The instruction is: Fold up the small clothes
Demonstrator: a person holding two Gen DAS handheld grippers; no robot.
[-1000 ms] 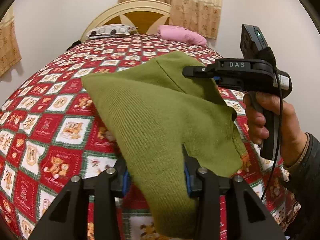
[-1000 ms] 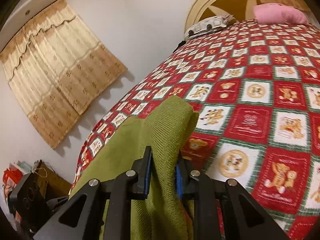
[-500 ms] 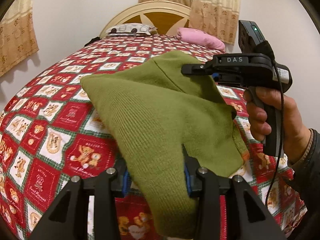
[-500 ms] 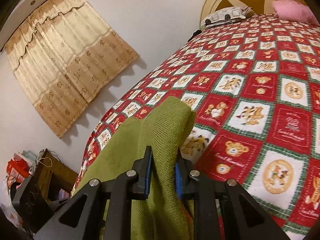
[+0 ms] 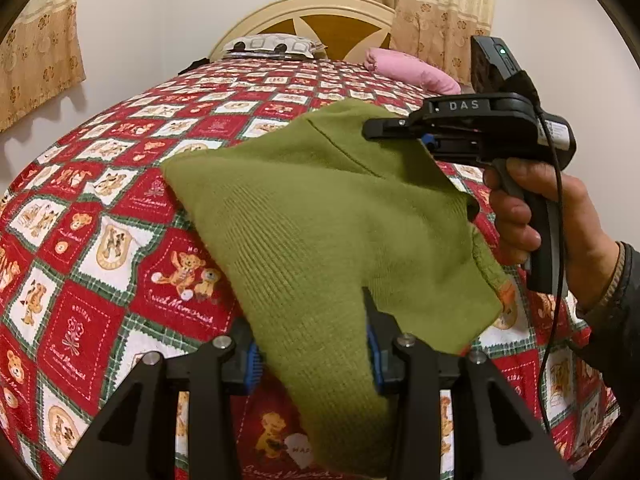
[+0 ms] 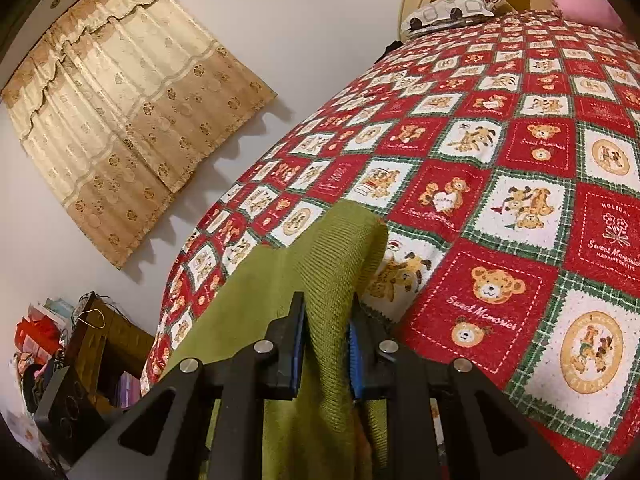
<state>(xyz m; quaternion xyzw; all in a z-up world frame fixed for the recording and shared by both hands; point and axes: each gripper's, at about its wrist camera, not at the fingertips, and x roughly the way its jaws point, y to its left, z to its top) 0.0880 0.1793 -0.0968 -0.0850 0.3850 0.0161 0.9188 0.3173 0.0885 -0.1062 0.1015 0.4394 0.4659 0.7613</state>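
One green knit garment (image 5: 320, 216) held above the bed (image 5: 100, 208) by two grippers

The left gripper (image 5: 312, 354) and right gripper (image 6: 326, 350) each clamp a fold of it; two pillows lie beyond it by the headboard (image 5: 320, 8), and two curtains hang on the walls.
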